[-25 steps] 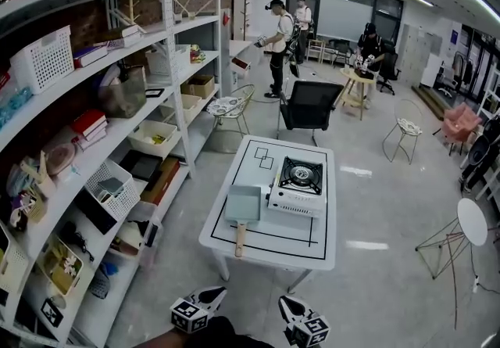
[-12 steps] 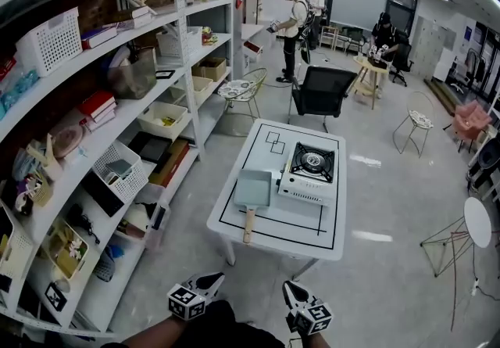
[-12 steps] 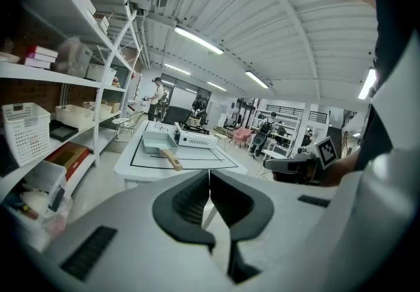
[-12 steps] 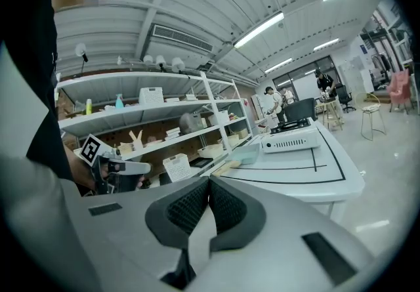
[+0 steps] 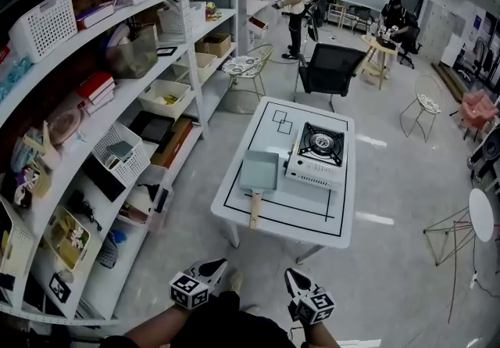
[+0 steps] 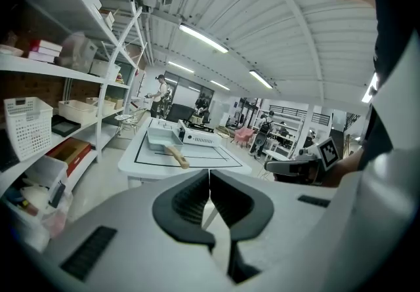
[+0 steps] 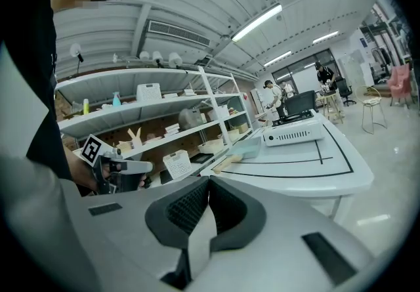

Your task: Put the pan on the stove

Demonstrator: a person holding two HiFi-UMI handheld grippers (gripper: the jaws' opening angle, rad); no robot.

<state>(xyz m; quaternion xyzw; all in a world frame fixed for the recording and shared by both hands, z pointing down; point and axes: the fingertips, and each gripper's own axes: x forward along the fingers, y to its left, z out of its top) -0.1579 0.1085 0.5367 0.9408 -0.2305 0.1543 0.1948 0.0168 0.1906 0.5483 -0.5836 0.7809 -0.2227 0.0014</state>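
**Pan not yet picked up; person stands short of the table**

Nothing of the task is done so far. The pan (image 5: 259,170), a pale square one with a wooden handle pointing toward the person, lies flat on the white table (image 5: 312,212), just beside the left side of the stove (image 5: 315,159). The stove's burner is bare. What is left, as I judge it, is all of it: walk up, grasp the pan, most likely by the handle, lift it and set it on the burner.

The left gripper (image 5: 216,267) and the right gripper (image 5: 291,274) are held low near the person's body, well apart from the table. In the left gripper view the fingers (image 6: 190,200) are pressed together with nothing between them. In the right gripper view the fingers (image 7: 189,208) are likewise fully closed and empty. Both would have to open before any grasp.

The strip of floor between the person and the near table edge looks free of things. On the table nothing lies between pan and stove, only black marking lines. A long shelving unit (image 5: 117,104) loaded with baskets, boxes and books runs along the left, near the table but not touching it. A black chair (image 5: 332,69) stands beyond the far end of the table, and other people are at work further back, well away.
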